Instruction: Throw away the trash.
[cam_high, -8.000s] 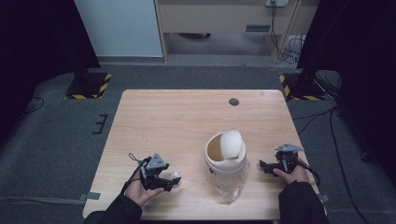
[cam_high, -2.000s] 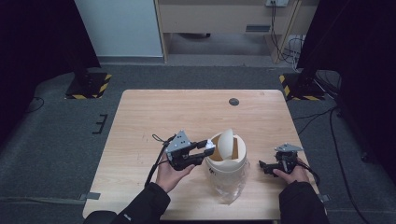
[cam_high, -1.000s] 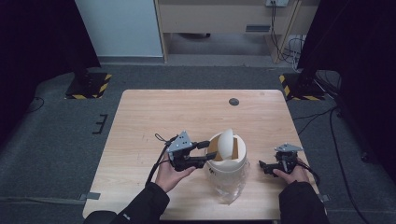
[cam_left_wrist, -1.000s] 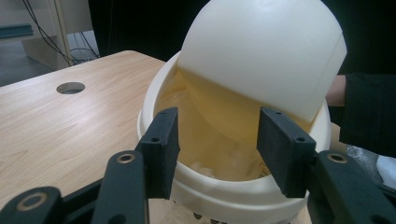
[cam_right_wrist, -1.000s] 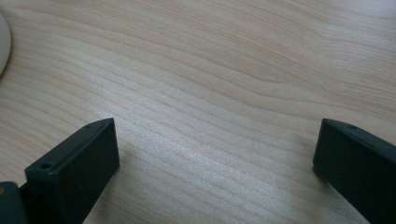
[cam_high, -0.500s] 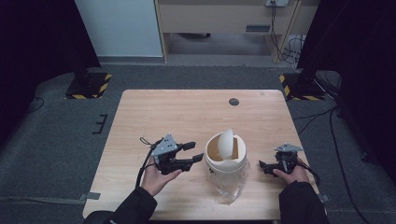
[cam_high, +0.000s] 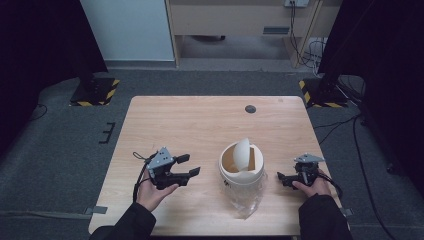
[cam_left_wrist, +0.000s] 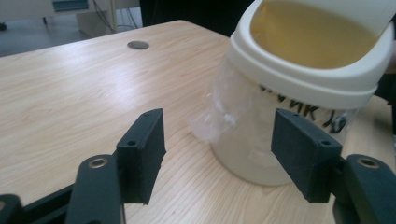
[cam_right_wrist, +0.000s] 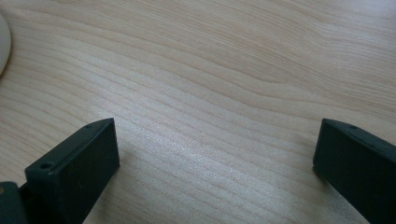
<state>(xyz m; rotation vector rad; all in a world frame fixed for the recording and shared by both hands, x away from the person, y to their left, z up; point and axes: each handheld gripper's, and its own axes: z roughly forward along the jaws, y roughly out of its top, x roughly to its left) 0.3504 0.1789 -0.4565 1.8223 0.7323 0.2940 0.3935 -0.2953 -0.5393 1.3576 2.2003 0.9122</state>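
Observation:
A small white bin (cam_high: 241, 167) with a swing lid (cam_high: 243, 152) tipped up on edge stands on the wooden table (cam_high: 200, 125), right of centre near the front. A clear plastic liner (cam_high: 247, 200) hangs out below its rim. My left gripper (cam_high: 188, 165) is open, a short way left of the bin and pointing at it. In the left gripper view the bin (cam_left_wrist: 308, 93) stands just beyond my open left gripper (cam_left_wrist: 219, 154), apart from it. My right gripper (cam_high: 281, 178) rests open on the table right of the bin. In the right gripper view it (cam_right_wrist: 215, 154) is over bare wood.
A dark round hole (cam_high: 250, 108) sits in the table near the far edge, also visible in the left gripper view as the hole (cam_left_wrist: 138, 45). Cables trail from both grippers. Grey carpet surrounds the table, with cabinets at the back.
My left gripper was at the bin's rim and lid one second ago and has drawn back to the left. The lid stays tipped up. The right gripper has not moved.

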